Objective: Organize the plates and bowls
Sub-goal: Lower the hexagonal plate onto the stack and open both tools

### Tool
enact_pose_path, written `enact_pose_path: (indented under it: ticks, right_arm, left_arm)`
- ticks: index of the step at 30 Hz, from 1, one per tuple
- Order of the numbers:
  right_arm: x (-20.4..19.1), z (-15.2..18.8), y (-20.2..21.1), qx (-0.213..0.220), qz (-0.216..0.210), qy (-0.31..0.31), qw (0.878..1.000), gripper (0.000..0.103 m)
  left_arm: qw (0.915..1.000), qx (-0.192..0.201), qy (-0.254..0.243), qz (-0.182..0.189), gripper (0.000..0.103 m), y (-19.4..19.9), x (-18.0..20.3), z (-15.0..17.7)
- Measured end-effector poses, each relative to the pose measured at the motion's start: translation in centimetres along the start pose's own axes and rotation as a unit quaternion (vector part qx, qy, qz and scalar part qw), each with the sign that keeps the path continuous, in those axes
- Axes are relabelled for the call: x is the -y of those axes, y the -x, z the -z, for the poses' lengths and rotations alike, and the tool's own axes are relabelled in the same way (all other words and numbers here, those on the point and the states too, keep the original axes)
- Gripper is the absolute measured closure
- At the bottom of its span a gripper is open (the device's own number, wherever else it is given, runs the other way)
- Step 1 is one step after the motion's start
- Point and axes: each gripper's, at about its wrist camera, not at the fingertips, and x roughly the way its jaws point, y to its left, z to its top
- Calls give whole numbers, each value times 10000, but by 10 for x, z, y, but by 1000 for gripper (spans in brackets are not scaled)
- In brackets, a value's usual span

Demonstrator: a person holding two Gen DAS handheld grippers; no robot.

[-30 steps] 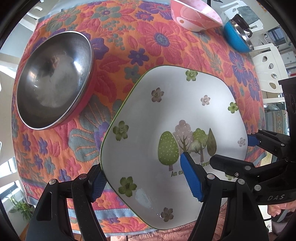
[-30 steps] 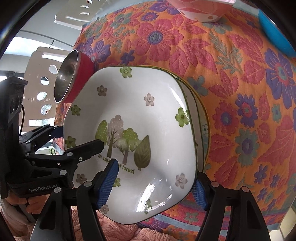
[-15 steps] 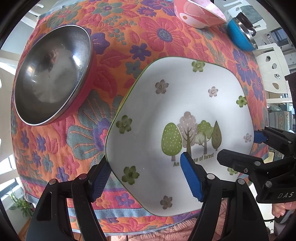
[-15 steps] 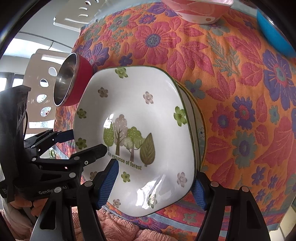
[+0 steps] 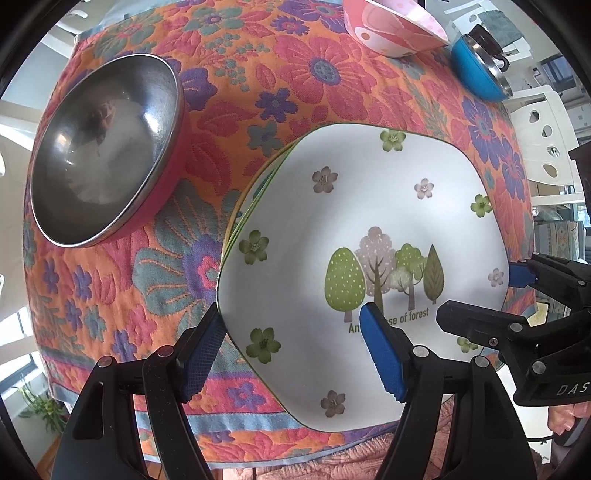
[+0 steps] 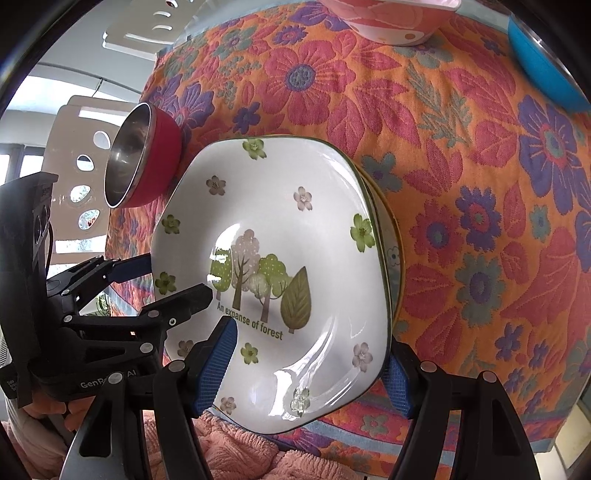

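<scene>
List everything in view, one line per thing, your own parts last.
forest plate: one, white with green trees, top of the stack at the near table edge
plates beneath: count unclear, green and yellow rims, under it
steel bowl: one, red outside, left of the stack
pink bowl: one, far edge
blue bowl: one, far right
tablecloth: one, orange floral, over the table
left gripper: black, blue pads, astride the plate's left rim
right gripper: same, astride its right rim
</scene>
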Motion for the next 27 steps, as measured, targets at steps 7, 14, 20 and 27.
enact_pose_path:
  ticks: [7, 14, 20, 27]
  right_arm:
    - [4, 2, 4, -18, -1, -98, 10000, 32]
    - [10, 4, 8, -2, 91, -177, 9998, 32]
    - [9, 5, 9, 12, 118, -147, 9998, 32]
    - [10, 5, 10, 28, 77, -203, 9998, 32]
  left_arm:
    - [10000, -2, 24, -2, 32, 0, 2, 2]
    - [10000, -10, 83, 1, 32, -1, 5, 3]
    - [10000, -16, 98, 9, 32, -1, 5, 4]
    - [9999, -26, 130, 63, 32, 3, 5, 6]
